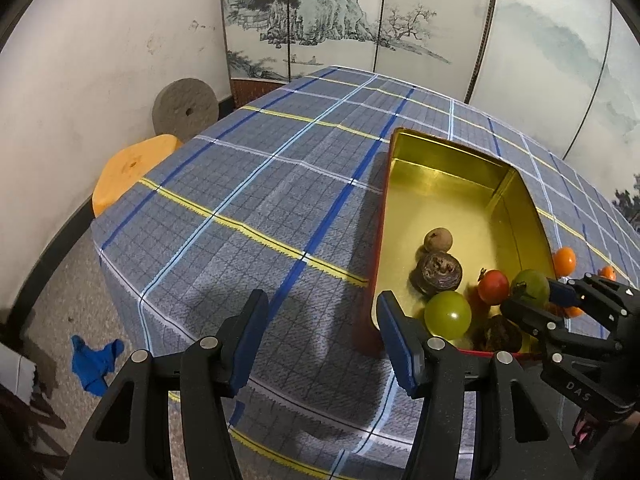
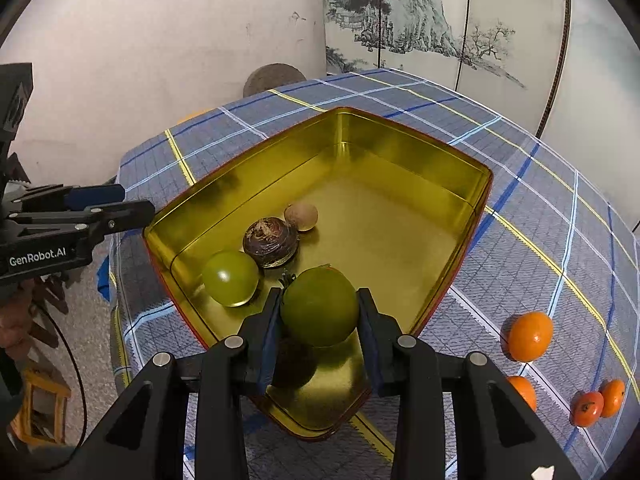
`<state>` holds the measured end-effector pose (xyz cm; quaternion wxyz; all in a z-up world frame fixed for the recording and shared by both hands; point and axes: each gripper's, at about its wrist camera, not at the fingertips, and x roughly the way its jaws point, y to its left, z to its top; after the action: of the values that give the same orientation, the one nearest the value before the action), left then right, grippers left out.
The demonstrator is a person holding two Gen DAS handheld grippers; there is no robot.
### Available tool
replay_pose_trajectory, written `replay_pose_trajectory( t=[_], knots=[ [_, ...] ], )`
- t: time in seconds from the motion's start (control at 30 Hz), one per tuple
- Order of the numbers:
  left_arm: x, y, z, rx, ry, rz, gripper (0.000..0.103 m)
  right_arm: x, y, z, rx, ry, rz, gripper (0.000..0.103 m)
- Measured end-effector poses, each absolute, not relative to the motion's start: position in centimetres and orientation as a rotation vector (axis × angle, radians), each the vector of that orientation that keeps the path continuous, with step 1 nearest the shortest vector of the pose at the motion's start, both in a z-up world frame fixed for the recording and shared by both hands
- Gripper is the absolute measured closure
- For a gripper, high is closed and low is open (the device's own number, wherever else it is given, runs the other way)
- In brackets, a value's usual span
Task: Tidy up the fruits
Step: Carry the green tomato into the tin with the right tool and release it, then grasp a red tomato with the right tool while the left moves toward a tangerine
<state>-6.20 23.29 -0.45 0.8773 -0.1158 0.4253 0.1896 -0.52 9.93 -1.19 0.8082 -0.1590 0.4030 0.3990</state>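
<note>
1 gold-lined rectangular metal tin (image 2: pixel 440 184) sits on the checked cloth. There are 2 round green fruits (image 2: pixel 230 278), 1 small red tomato (image 1: pixel 494 287), 4 small orange fruits (image 2: pixel 529 336), 2 dark purple-brown wrinkled fruits (image 2: pixel 271 242) and 1 small tan round fruit (image 2: pixel 301 216).

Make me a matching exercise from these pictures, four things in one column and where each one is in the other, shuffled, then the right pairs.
Things
1. green tomato
2. orange mandarin
3. gold tin
4. blue rag

Places
A. on the floor beside the table
B. on the checked tablecloth, open, with fruit inside
C. between the fingers of the right gripper, over the tin
D. on the cloth outside the tin

Pairs: 1-C, 2-D, 3-B, 4-A
</note>
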Motion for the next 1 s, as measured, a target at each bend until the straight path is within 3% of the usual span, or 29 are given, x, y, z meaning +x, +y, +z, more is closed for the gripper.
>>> replay_pose_trajectory(
  t=[0.63,1.0],
  knots=[
    [-5.7,21.8,0.2,-0.22,0.882,0.36,0.041,-0.5,9.0,-0.5,-0.302,0.856,0.85,0.066],
    [-3.7,17.3,1.4,-0.169,0.867,0.245,0.041,-0.5,3.6,1.5,-0.22,0.814,0.789,0.066]
  ],
)
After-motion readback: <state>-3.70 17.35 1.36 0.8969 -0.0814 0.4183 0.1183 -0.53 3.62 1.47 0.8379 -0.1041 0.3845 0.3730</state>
